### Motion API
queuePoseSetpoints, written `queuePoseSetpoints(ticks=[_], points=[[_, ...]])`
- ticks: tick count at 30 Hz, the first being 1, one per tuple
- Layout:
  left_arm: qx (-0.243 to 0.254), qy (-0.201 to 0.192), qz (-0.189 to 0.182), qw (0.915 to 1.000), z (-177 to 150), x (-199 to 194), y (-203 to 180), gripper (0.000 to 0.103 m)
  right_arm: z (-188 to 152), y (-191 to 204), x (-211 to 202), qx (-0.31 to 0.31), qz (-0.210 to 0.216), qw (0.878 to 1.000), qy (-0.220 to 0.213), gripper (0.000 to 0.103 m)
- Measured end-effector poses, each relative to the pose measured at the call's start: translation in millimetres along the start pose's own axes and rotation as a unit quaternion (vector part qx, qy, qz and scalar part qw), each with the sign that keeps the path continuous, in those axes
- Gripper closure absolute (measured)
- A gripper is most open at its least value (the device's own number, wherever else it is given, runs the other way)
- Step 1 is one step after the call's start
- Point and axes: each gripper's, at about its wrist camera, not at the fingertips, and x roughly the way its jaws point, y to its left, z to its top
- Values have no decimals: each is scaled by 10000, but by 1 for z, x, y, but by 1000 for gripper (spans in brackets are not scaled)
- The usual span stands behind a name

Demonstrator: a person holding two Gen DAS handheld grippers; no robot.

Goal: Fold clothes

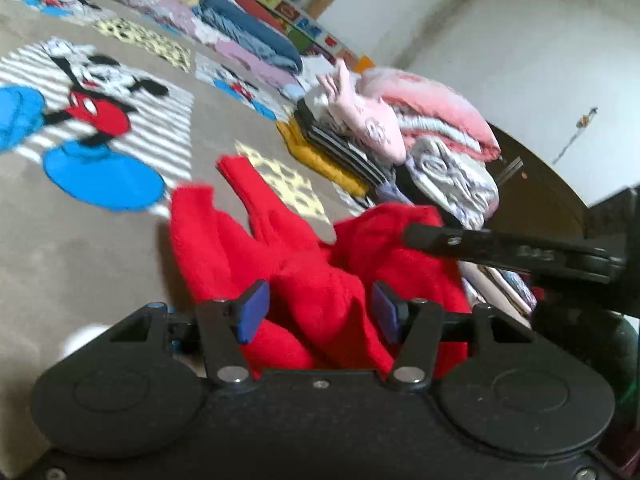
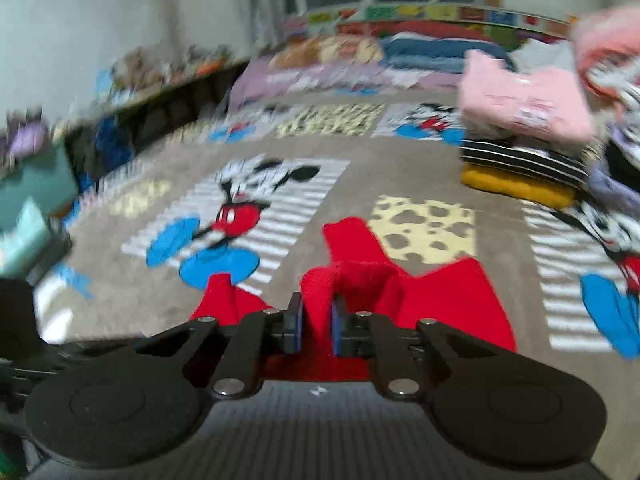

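A red garment point(image 1: 304, 272) lies crumpled on the cartoon-print bedspread point(image 1: 60, 248). My left gripper point(image 1: 320, 314) is open, its blue pads on either side of a fold of the red cloth without pinching it. In the right wrist view my right gripper point(image 2: 316, 326) is shut on a bunched edge of the red garment point(image 2: 440, 300), which spreads out over the bedspread point(image 2: 360, 148) in front of it. The right gripper's black body point(image 1: 520, 254) reaches into the left wrist view from the right.
A stack of folded clothes point(image 1: 360, 144), pink on top over striped and yellow, stands at the far right point(image 2: 524, 116). Loose laundry point(image 1: 452, 168) is heaped beside it. Pillows and blankets point(image 1: 248, 36) line the far edge. A dark shelf point(image 2: 120, 120) runs along the left.
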Motion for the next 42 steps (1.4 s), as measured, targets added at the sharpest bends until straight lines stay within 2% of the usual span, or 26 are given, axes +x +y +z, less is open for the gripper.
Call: queuePoseSetpoints(ticks=[2,3,4,6,7,11,16,21,23,25,27,28,29,30,32,34,37,39,42], points=[[124,50,13,9999,-2,2,-5,52,-12,-13,-19,316,-12,9992,-224,89],[175,61,15,9998,-4,2,-8,57,-20,-20,-28,494,8,9983,-313,89],[207,76,33,9998,-5,2,-9,69,-28,-27,-36,664,25,9970,-393,89],[227,94,108,9996,-8,-1,-11,73,-45,-35,-46,884,-1,9952,-416,89],[223,95,138,9996,-10,-2,-11,80,-53,-39,-50,988,-14,9942,-426,89],[226,94,57,9997,-18,-18,-19,89,-87,-51,-63,1333,-10,9903,-397,89],[405,234,29,9989,-31,-41,-30,91,-121,-59,-79,1661,90,9854,-370,89],[853,339,359,9951,-37,-58,-37,92,-138,-64,-89,1876,224,9814,-323,89],[1042,296,514,9928,-36,-66,-37,90,-139,-64,-93,1846,212,9818,-382,85],[1171,133,629,9910,-34,-76,-36,86,-136,-61,-101,1627,154,9853,-495,82],[1417,-14,690,9875,-32,-83,-38,77,-132,-56,-110,1331,61,9891,-632,75],[1537,-54,685,9857,-32,-86,-40,66,-129,-53,-115,1122,-18,9910,-727,69],[1669,-68,652,9838,-31,-87,-43,49,-126,-48,-119,894,-76,9926,-816,68],[1810,-80,617,9815,-31,-87,-46,46,-123,-44,-124,667,-98,9937,-890,68],[2163,-73,540,9748,-28,-83,-56,45,-113,-33,-129,55,-87,9953,-967,61],[2475,-27,465,9678,-24,-79,-65,45,-103,-22,-128,-642,-4,9943,-849,51],[2955,211,189,9549,-15,-68,-76,45,-91,-7,-122,-1665,152,9844,-552,49],[3335,531,49,9413,-13,-56,-81,46,-86,2,-114,-2308,294,9723,-221,48],[3824,977,-78,9188,-10,-36,-86,45,-87,7,-97,-2885,444,9560,286,48]])
